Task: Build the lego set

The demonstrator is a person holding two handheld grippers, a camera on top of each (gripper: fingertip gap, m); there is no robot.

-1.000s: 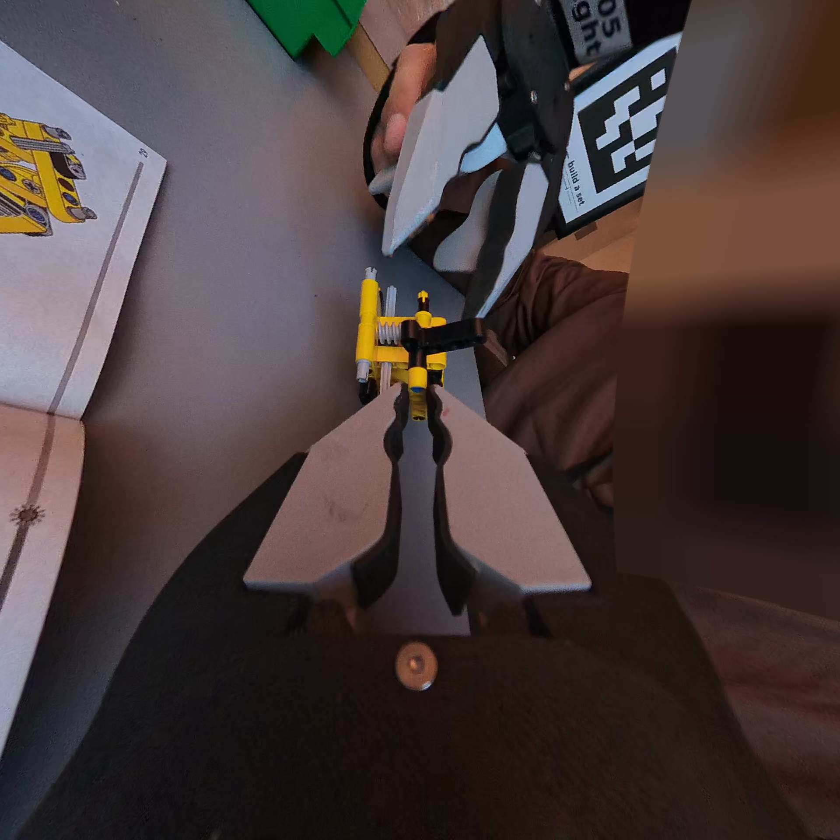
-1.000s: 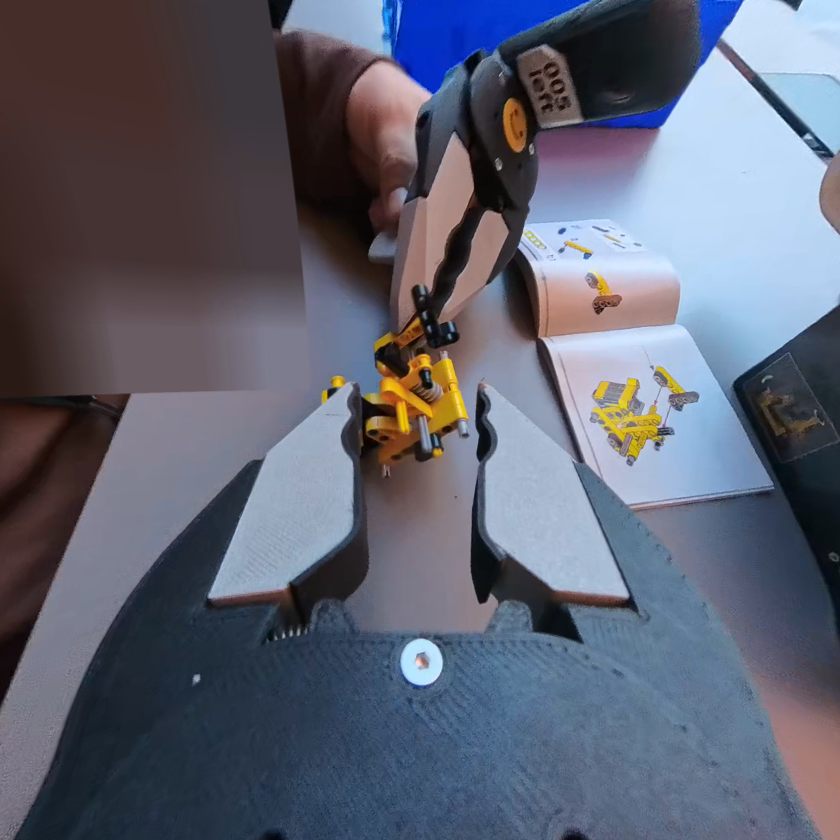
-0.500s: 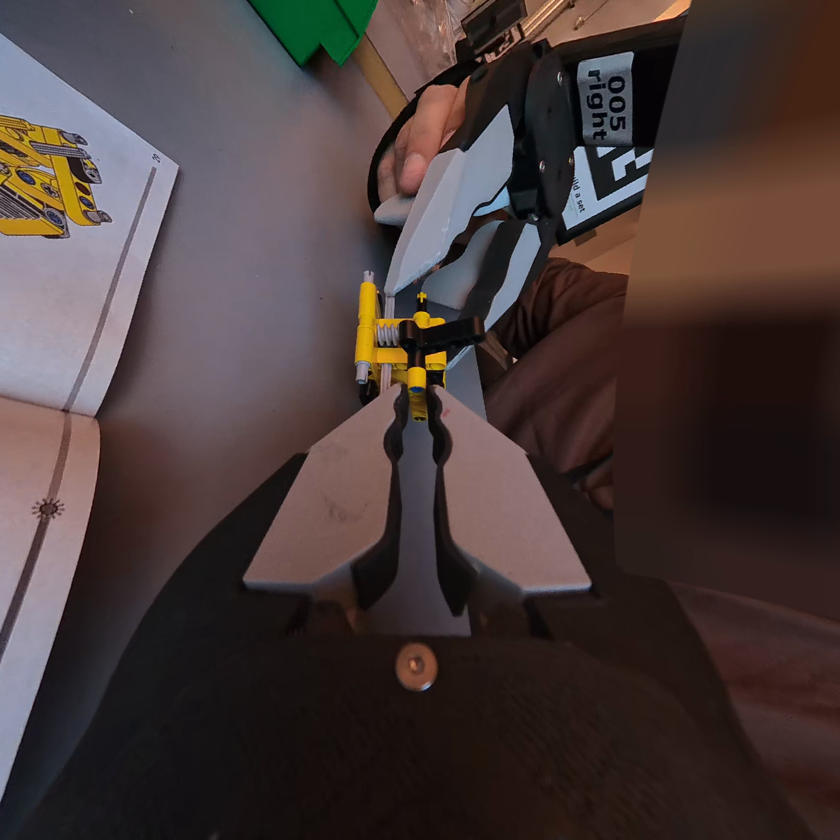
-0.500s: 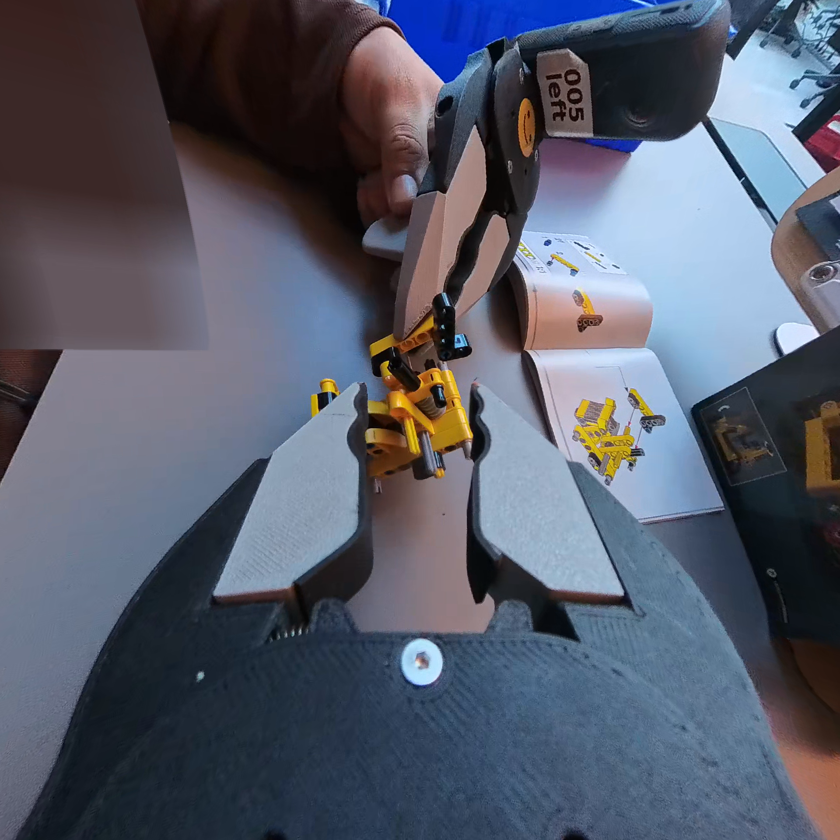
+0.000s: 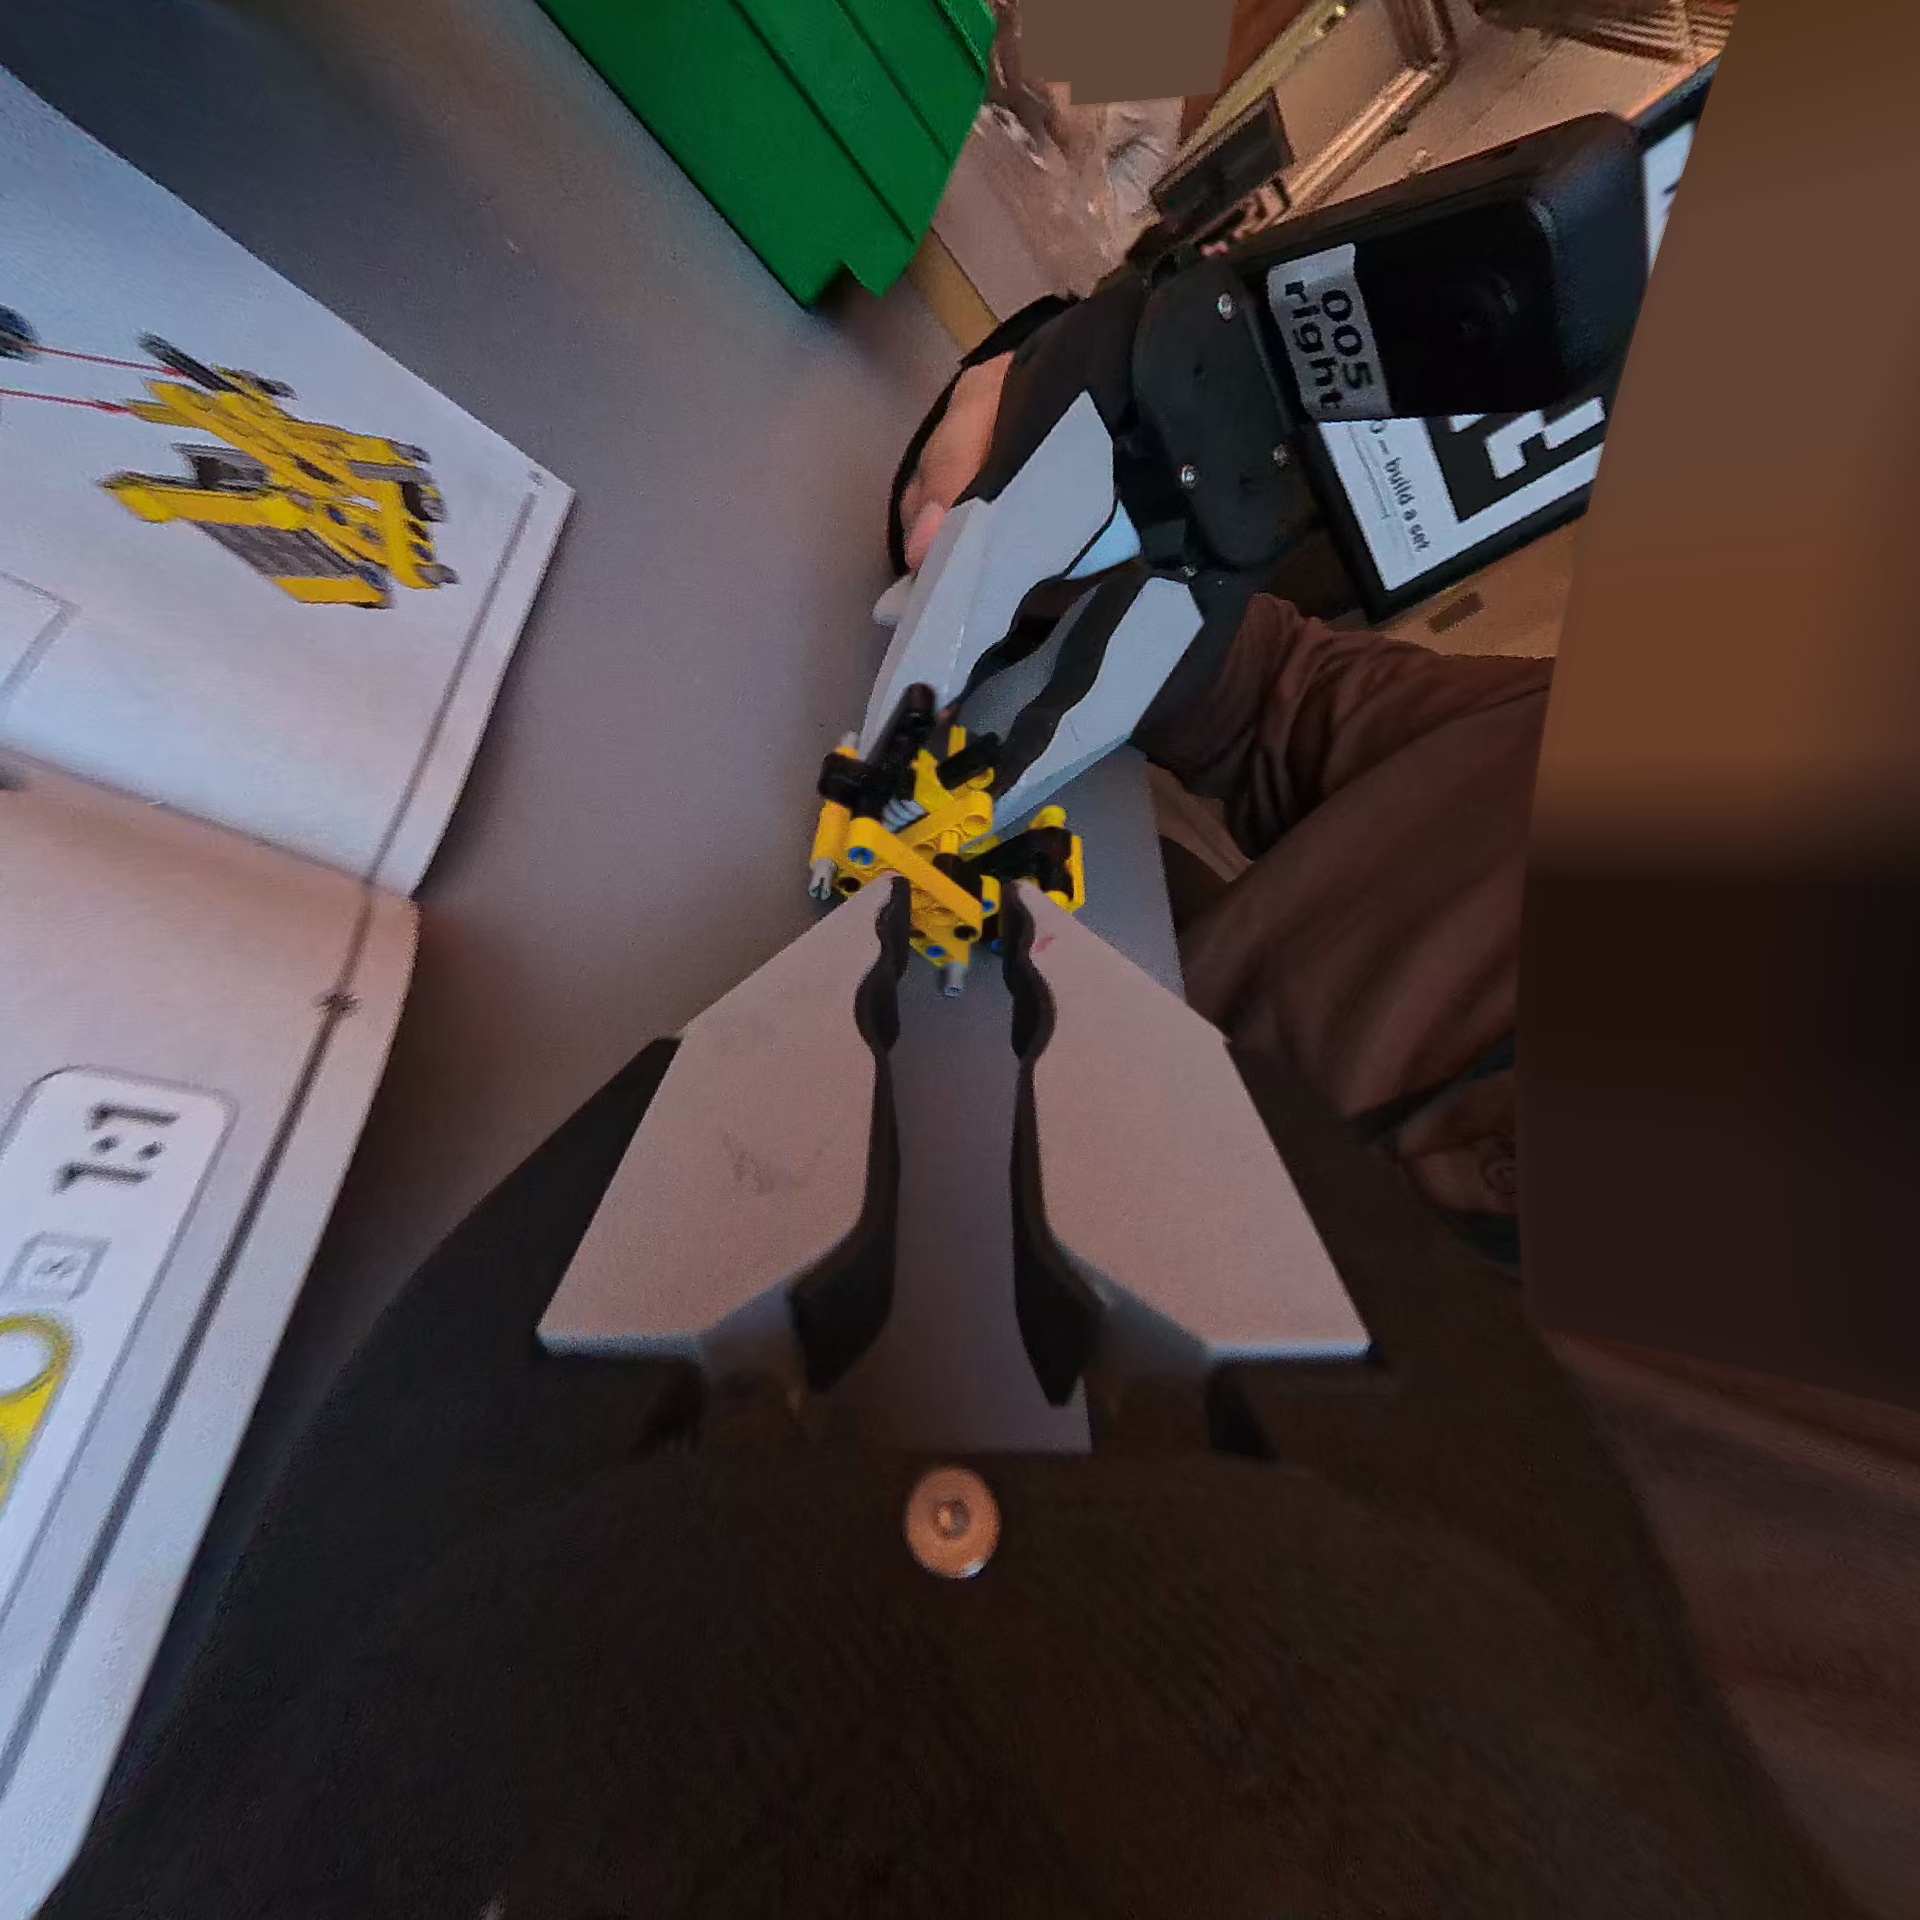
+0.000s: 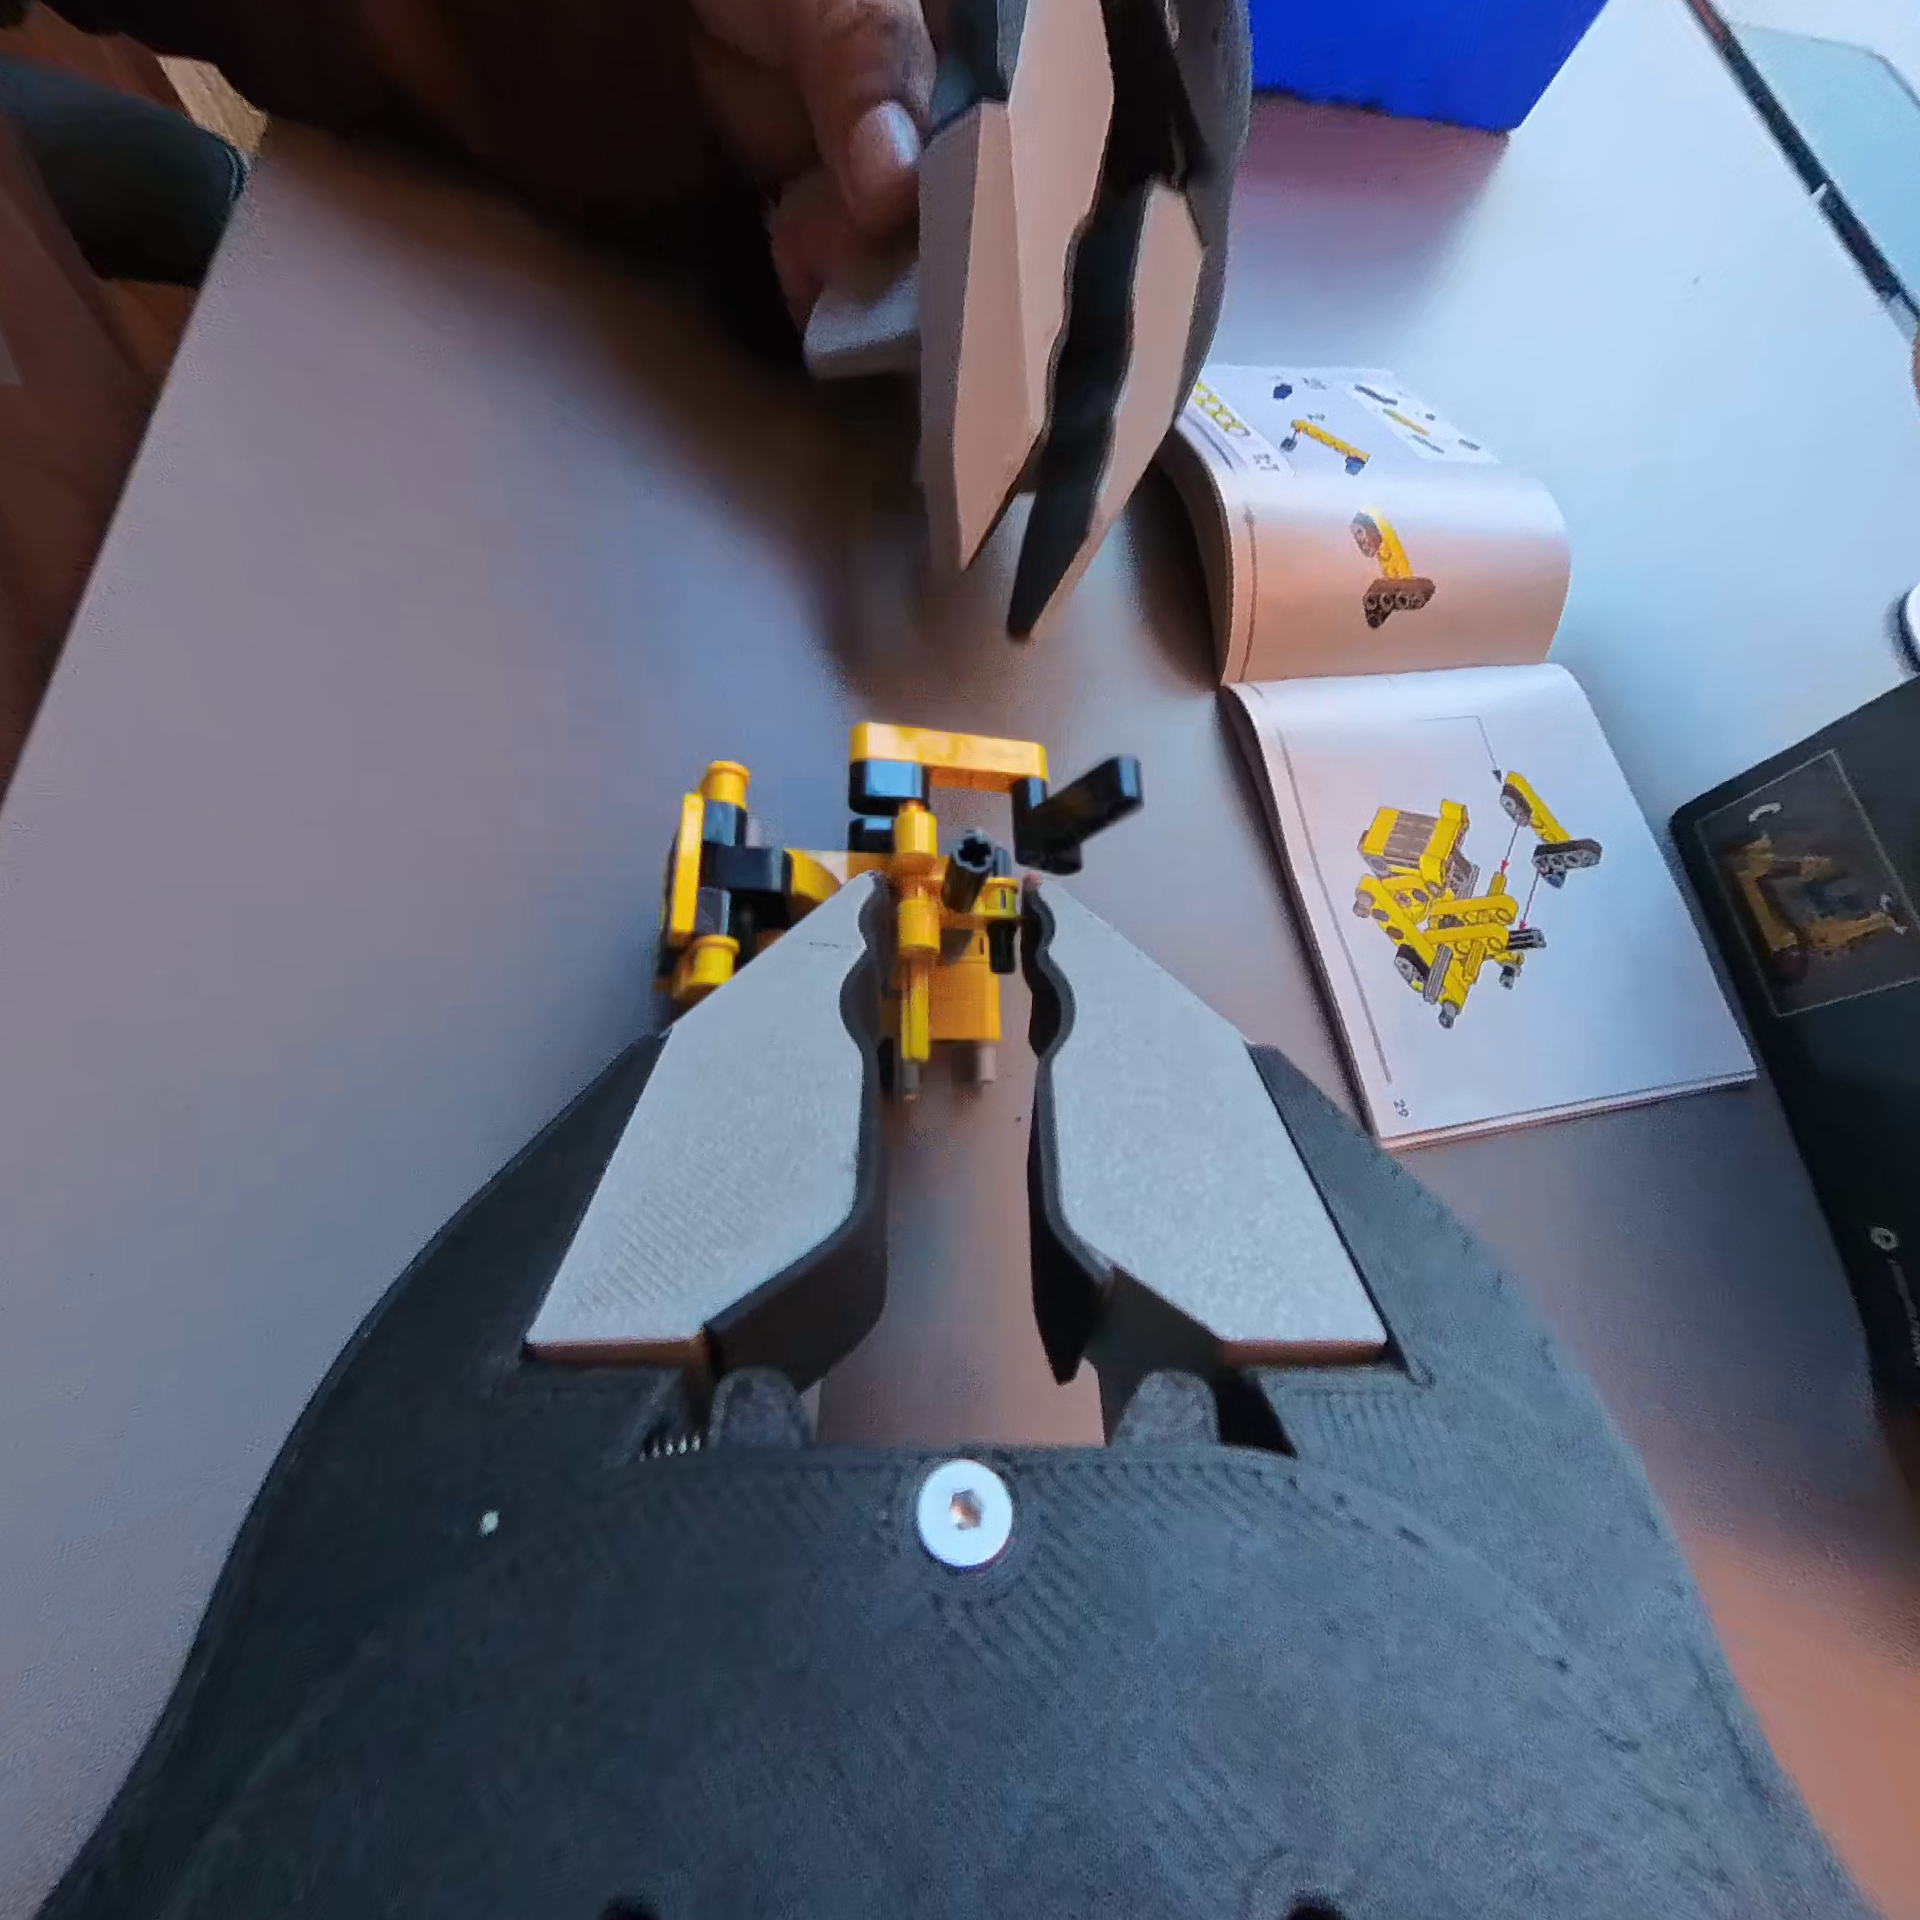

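A small yellow and black lego assembly (image 6: 940, 935) rests on the grey table (image 6: 416, 727). My right gripper (image 6: 951, 888) is shut on it, with one finger on each side of its yellow core. A black lever (image 6: 1081, 810) and a yellow frame (image 6: 945, 748) stick out beyond the tips. My left gripper (image 6: 992, 592) hangs above and behind the assembly without touching it, its jaws a little apart and empty. In the left wrist view the assembly (image 5: 925, 842) lies just past my left gripper (image 5: 954, 899), with the right gripper (image 5: 940, 769) clamped on it from the far side.
The open instruction booklet (image 6: 1455, 883) lies right of the assembly and shows at the left in the left wrist view (image 5: 260, 623). A black box (image 6: 1829, 935) sits at the far right. A green bin (image 5: 779, 135) and a blue bin (image 6: 1403, 52) stand behind. The table edge (image 5: 1153, 831) is close. My hands' fingertips stand some 5 cm from each other.
My right gripper has closed on the assembly. My left gripper has let go of the part it held, opened slightly and lifted away. The assembly has turned.
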